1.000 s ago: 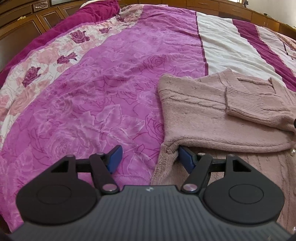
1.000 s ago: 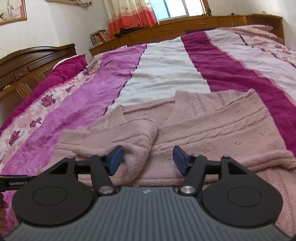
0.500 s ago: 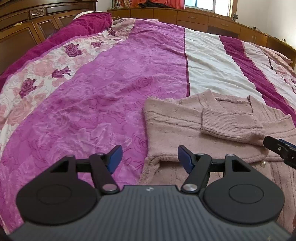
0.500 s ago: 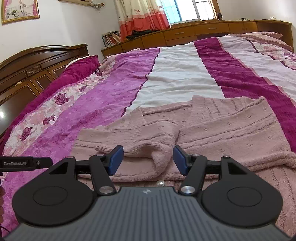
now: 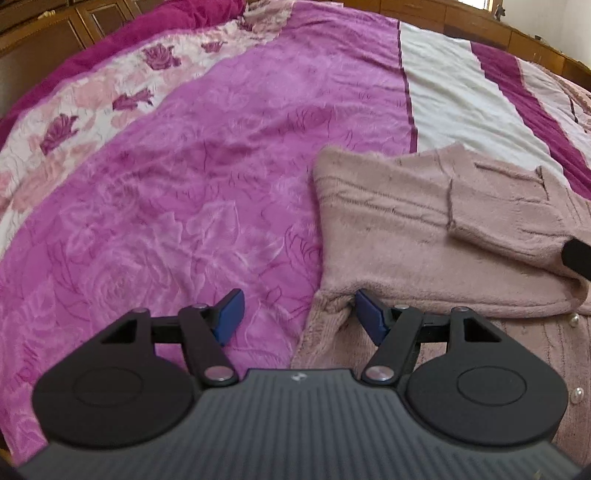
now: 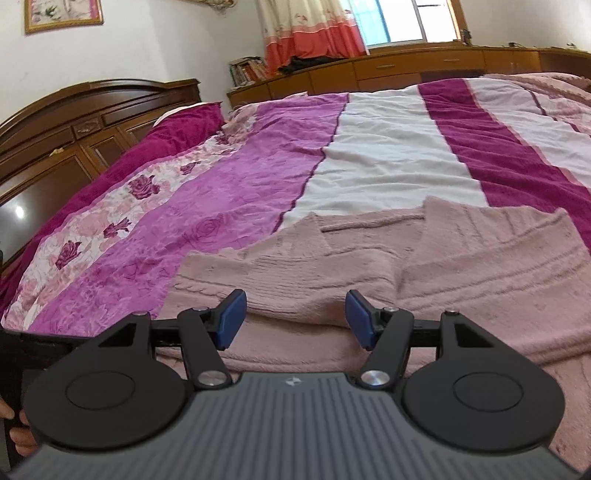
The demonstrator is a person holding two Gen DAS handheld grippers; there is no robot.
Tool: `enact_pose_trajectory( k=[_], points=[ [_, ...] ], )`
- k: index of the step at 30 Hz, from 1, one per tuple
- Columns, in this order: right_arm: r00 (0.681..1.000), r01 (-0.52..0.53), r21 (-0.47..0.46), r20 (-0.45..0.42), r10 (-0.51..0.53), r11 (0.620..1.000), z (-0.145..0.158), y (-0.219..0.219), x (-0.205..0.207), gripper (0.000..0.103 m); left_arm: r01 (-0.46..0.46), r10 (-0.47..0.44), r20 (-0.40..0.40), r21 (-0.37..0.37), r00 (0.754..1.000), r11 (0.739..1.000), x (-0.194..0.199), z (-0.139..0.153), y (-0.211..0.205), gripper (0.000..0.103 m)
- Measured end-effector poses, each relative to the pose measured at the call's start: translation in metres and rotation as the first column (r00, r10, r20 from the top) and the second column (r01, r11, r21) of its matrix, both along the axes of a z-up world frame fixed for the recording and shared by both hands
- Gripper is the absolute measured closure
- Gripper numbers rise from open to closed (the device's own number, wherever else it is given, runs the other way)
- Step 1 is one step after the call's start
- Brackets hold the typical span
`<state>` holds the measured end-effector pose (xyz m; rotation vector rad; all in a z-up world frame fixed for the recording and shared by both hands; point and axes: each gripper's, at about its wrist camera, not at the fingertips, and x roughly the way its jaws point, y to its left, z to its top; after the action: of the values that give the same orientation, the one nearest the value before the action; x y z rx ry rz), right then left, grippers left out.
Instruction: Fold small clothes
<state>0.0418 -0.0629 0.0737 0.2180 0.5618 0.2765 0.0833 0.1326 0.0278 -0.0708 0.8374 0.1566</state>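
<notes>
One pink knitted cardigan [image 5: 399,236] lies on the bed, with one sleeve [image 5: 506,232] folded across its front; three pearl buttons [image 5: 574,320] show along its edge in the left wrist view; one floral bedspread [image 5: 184,184] covers the bed; two grippers are in the room, the left gripper [image 5: 295,314] and the right gripper [image 6: 293,314], each with two blue pads [image 6: 232,317]; one wooden headboard [image 6: 74,122]; one framed picture [image 6: 62,14] on the wall; one curtained window [image 6: 399,20]; one row of books [image 6: 247,70], too small to count.
</notes>
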Motion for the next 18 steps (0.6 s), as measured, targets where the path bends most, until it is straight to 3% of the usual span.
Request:
enact_pose_trajectory(
  k=[7,18],
  points=[
    [0.997,-0.075,-0.074,-0.025,0.073,0.994,-0.009,0.03,0.022,0.036,0.027,-0.027,-0.003,0.058,1.0,0.998,-0.001,-0.01,-0.006,0.033],
    [0.994,-0.107,-0.242,-0.058,0.096,0.964,-0.033,0.066,0.051,0.039,0.03,-0.031,0.006,0.06,1.0,0.998,-0.002,-0.013,-0.006,0.032]
  ],
)
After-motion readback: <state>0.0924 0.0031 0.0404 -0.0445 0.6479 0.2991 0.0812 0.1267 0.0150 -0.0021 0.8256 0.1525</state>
